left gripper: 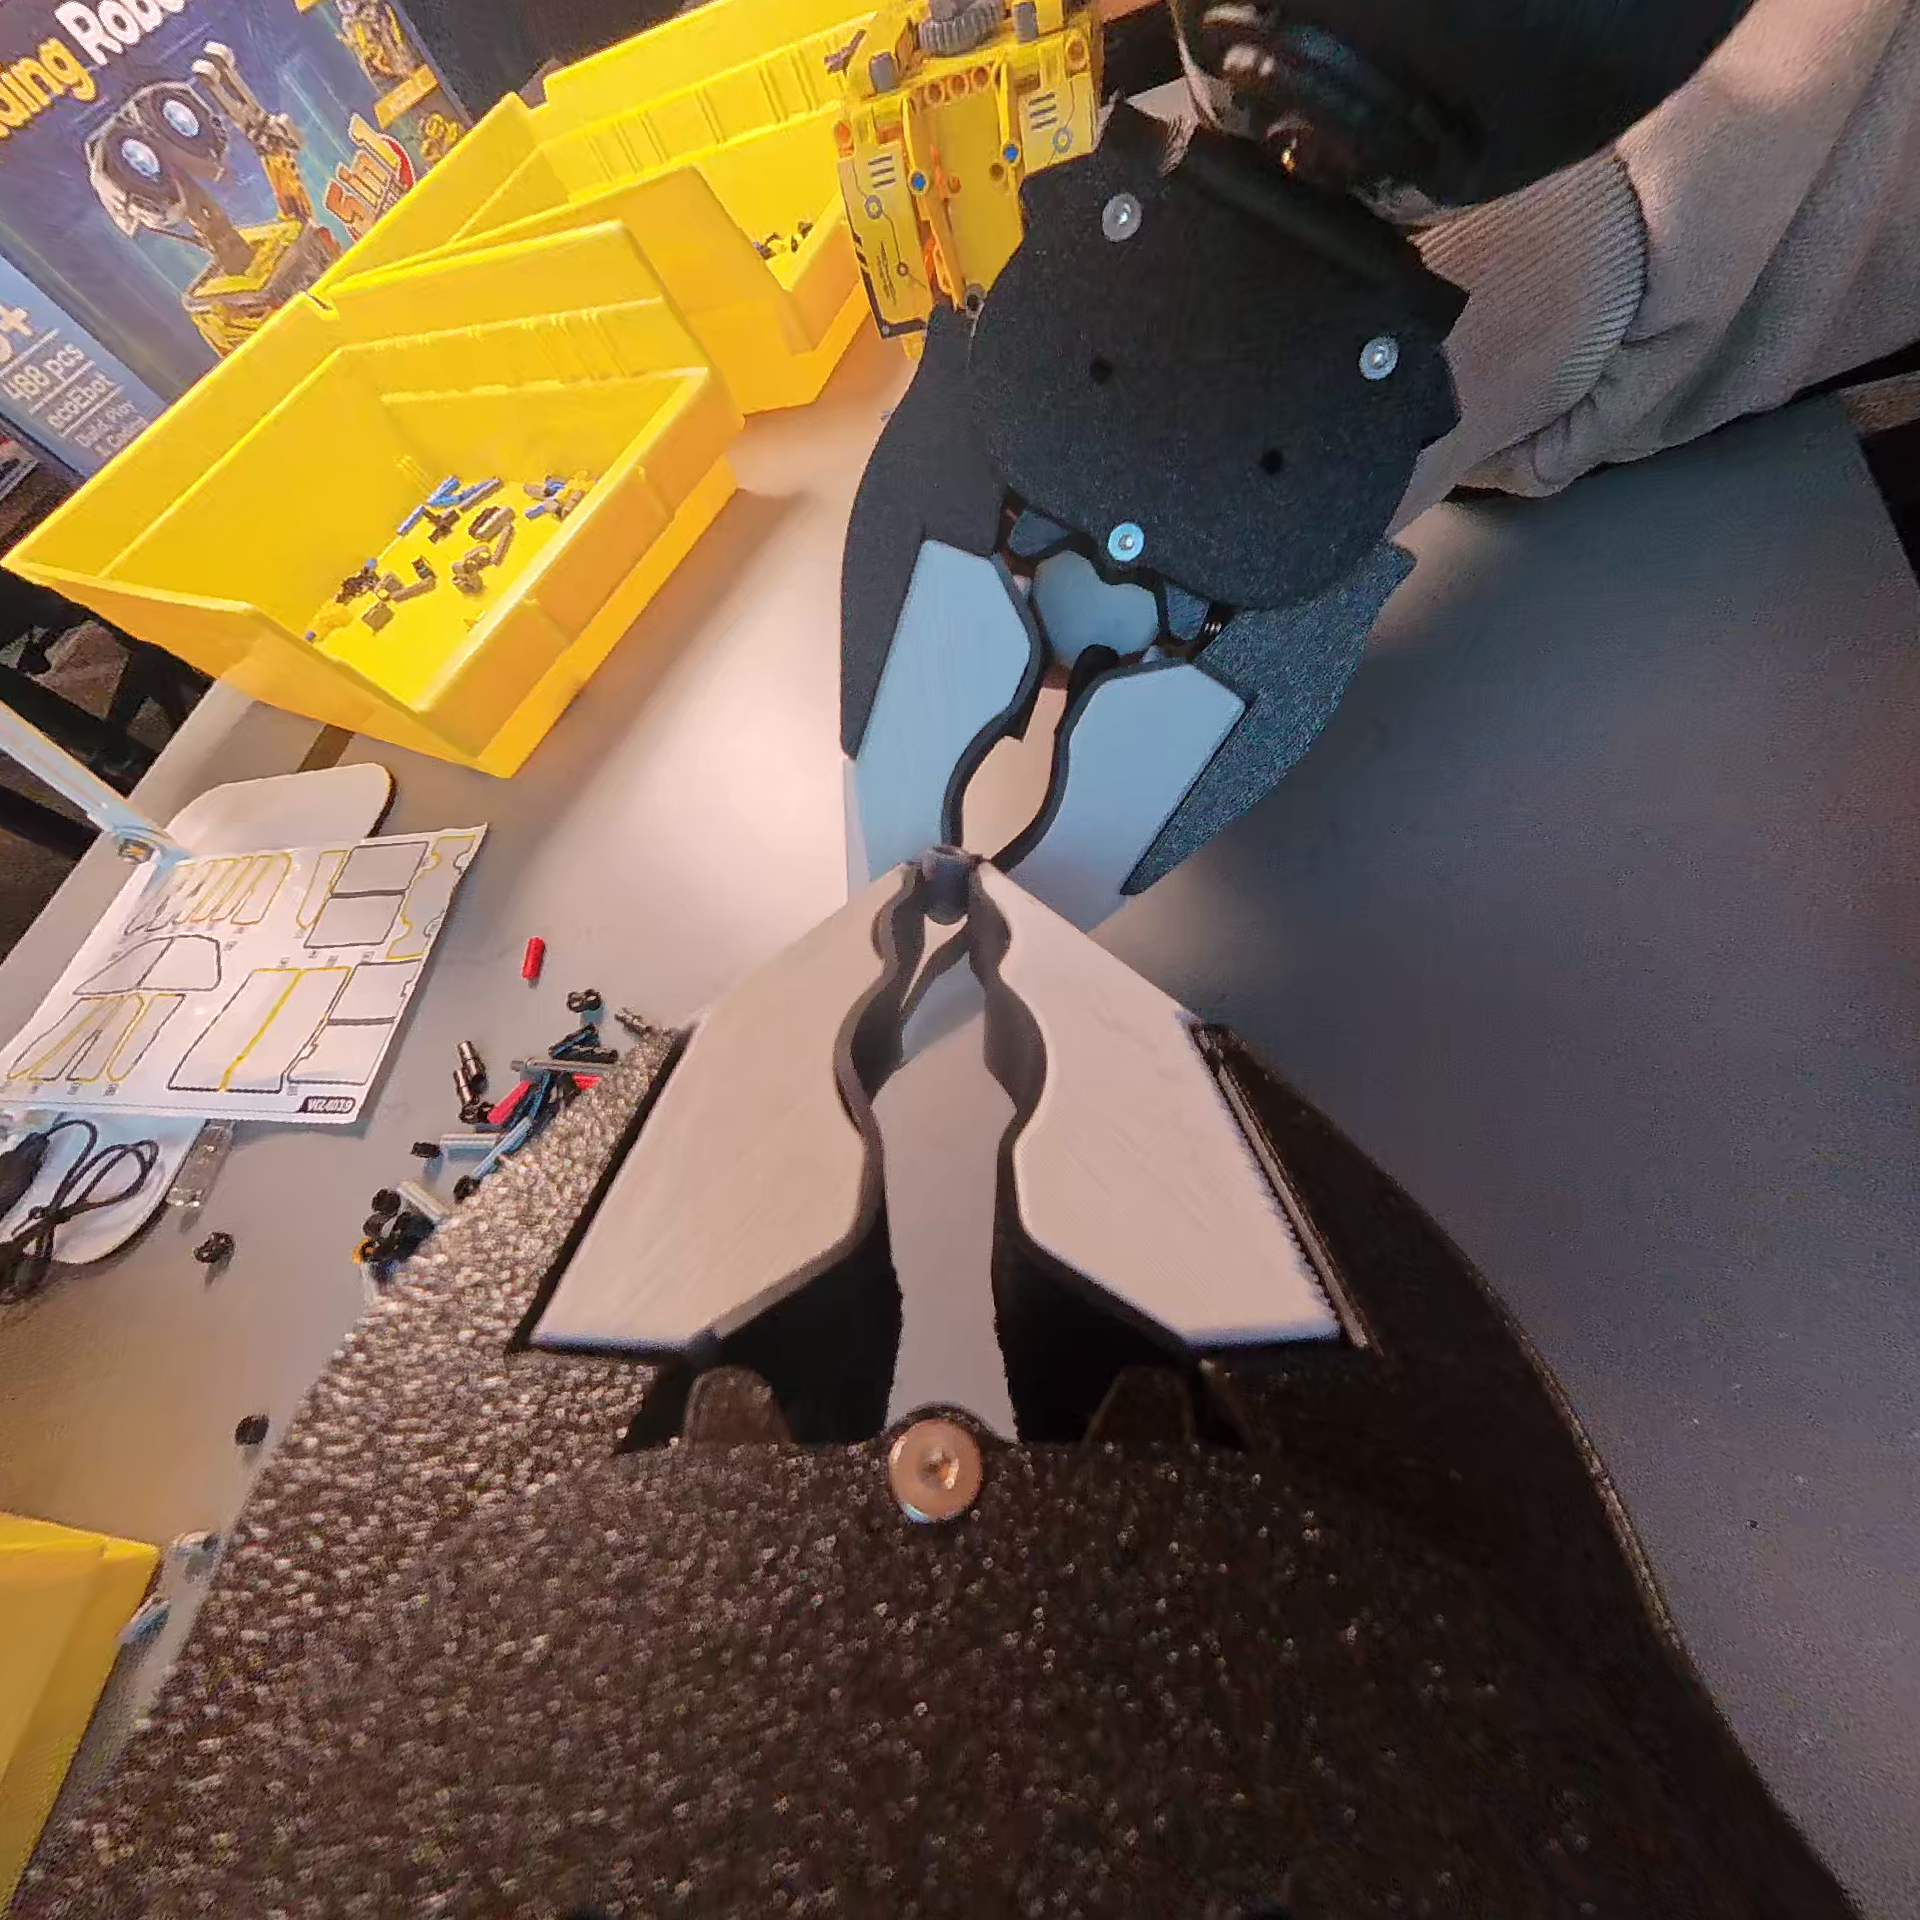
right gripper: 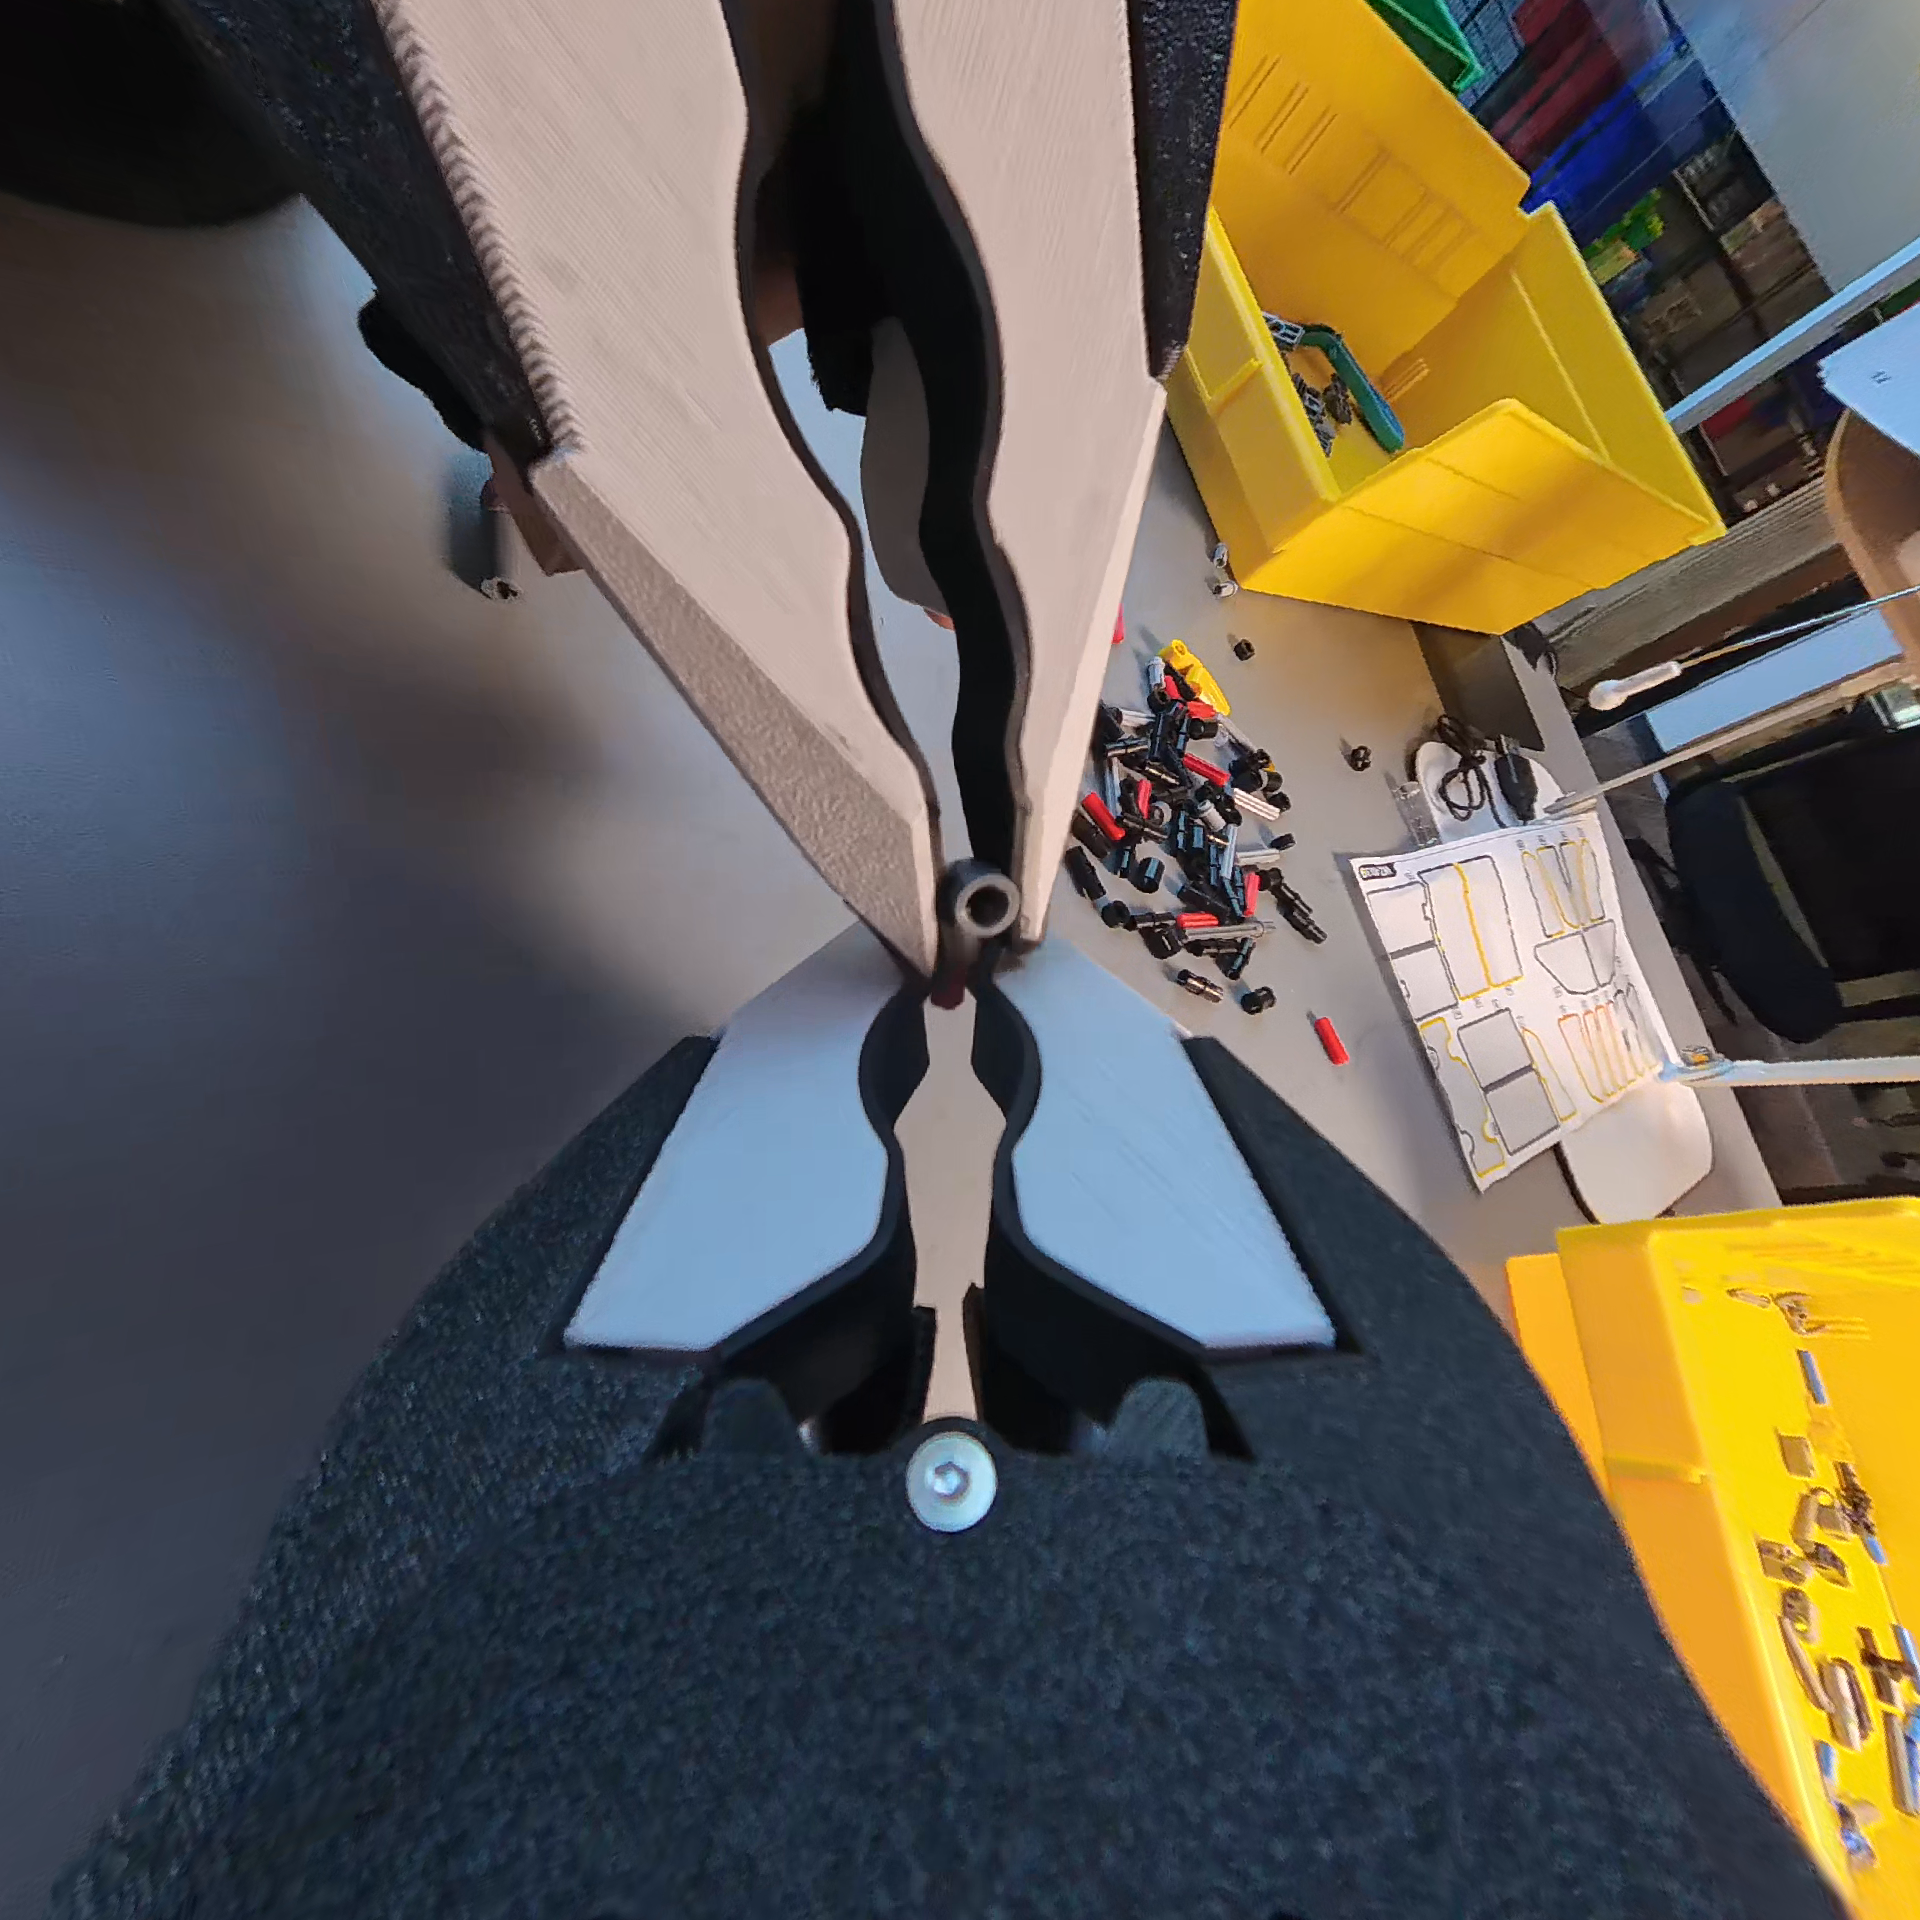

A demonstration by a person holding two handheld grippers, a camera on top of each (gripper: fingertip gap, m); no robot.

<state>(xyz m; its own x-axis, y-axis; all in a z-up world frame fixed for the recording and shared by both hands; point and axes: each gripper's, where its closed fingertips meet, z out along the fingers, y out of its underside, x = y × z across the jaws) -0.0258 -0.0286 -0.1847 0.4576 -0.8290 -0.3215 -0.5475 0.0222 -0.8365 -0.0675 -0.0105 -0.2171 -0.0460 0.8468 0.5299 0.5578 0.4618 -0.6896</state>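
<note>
Black tube (left gripper: pixel 943 883) pinched by both tools, tip-to-tip.

Two grippers, left gripper (left gripper: pixel 943 902) and right gripper (right gripper: pixel 951 977), tips meeting. One small grey tube (right gripper: pixel 979 902) between them. One sticker sheet (left gripper: pixel 244 977), left. One red peg (left gripper: pixel 534 958) lying alone. Loose small parts (right gripper: pixel 1195 821): too many to count. Yellow bins (left gripper: pixel 416 540): at least four.
</note>
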